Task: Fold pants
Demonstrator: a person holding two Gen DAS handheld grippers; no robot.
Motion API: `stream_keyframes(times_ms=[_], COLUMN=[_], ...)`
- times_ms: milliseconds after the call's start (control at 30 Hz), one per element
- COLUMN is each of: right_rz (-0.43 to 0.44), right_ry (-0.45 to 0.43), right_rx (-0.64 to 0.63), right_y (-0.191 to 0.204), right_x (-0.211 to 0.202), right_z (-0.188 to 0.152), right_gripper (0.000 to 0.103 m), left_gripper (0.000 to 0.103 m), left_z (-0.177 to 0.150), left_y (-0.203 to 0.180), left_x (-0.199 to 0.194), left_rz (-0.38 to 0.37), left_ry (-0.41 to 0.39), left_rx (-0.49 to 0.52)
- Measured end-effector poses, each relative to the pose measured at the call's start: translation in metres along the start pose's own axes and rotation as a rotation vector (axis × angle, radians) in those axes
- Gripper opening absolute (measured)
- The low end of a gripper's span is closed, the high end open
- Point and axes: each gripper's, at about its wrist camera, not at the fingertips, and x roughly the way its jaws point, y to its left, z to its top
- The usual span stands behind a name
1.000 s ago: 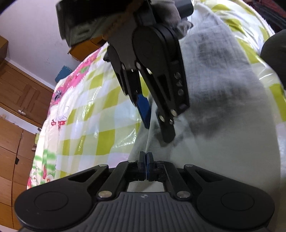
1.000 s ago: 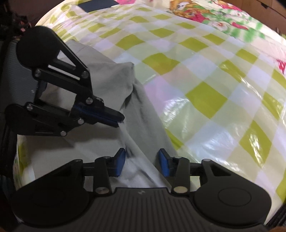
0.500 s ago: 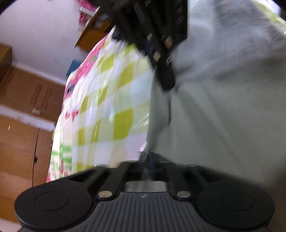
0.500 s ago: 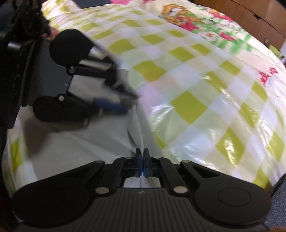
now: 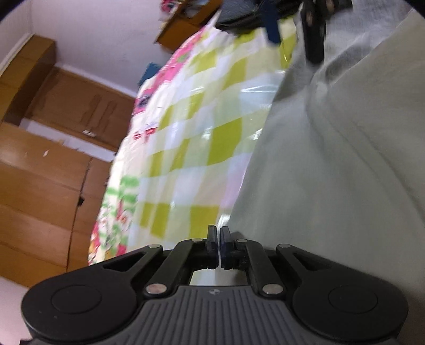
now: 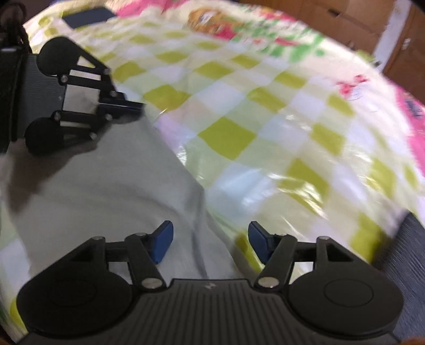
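Note:
Light grey pants [image 5: 332, 172] lie on a bed with a glossy green-and-white checked cover [image 5: 199, 127]. My left gripper [image 5: 219, 246] is shut at the left edge of the cloth. In the right wrist view its tips [image 6: 135, 106] pinch the far corner of the pants [image 6: 106, 191]. My right gripper [image 6: 209, 241] hangs over the near edge, and its jaws are opening. A crease of the cloth lies below the blue pads [image 6: 163, 240], which do not press it. The left wrist view shows the right gripper [image 5: 293, 37] blurred at the top.
The checked cover [image 6: 265, 119] stretches far to the right of the pants. Wooden cabinets [image 5: 39, 172] stand beyond the bed's edge. A dark blue flat object [image 6: 87, 16] lies at the far end of the bed. Dark grey fabric [image 6: 409, 252] shows at the lower right.
My right gripper closed on the pants' edge half a second ago and has since opened and drawn back. My left gripper stayed shut and moved along with the corner of the cloth.

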Motion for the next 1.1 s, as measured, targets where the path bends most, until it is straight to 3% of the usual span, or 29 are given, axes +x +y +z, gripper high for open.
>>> stream_keyframes(times_ms=[100, 167, 233, 300, 367, 400, 533, 700, 833, 1000, 1067, 1100], right_rz=[-0.044, -0.082, -0.134, -0.181, -0.218, -0.23, -0.237, -0.225, -0.19, -0.128, -0.121, -0.091], right_ry=[-0.039, -0.046, -0.059, -0.089, -0.136, -0.156, -0.206, -0.325, -0.42, -0.524, -0.566, -0.594], right_rx=[0.202, 0.374, 0.529, 0.689, 0.853, 0.905, 1.049, 1.246, 1.372, 1.464, 1.499, 1.529], right_y=[-0.017, -0.028, -0.035, -0.043, -0.046, -0.046, -0.047, -0.066, -0.086, -0.097, -0.098, -0.1], right_x=[-0.04, -0.066, -0.096, -0.12, -0.142, -0.149, -0.154, -0.146, -0.139, -0.12, -0.116, -0.114], right_z=[-0.041, -0.077, -0.116, -0.152, -0.187, -0.201, -0.24, -0.276, -0.299, -0.307, -0.309, -0.313], right_gripper=[0.064, 0.064, 0.064, 0.064, 0.064, 0.064, 0.064, 0.064, 0.064, 0.066, 0.055, 0.031], left_gripper=[0.023, 0.023, 0.015, 0.015, 0.017, 0.024, 0.026, 0.026, 0.027, 0.029, 0.03, 0.034], left_z=[-0.008, -0.018, -0.034, -0.041, -0.035, -0.029, 0.011, 0.062, 0.1, 0.125, 0.131, 0.13], left_y=[-0.01, -0.03, -0.052, -0.059, -0.055, -0.054, -0.049, -0.039, -0.049, -0.064, -0.071, -0.072], left_x=[-0.027, -0.036, -0.045, -0.054, -0.061, -0.066, -0.08, -0.089, -0.094, -0.098, -0.101, -0.102], left_rz=[-0.051, -0.096, -0.068, -0.047, -0.051, -0.051, -0.031, -0.073, -0.112, -0.153, -0.154, -0.155], left_ry=[-0.008, 0.034, 0.062, 0.095, 0.122, 0.12, 0.047, -0.03, -0.101, -0.133, -0.128, -0.121], left_rx=[-0.045, -0.005, 0.07, 0.088, 0.061, 0.051, 0.031, -0.113, -0.097, -0.07, -0.083, -0.101])
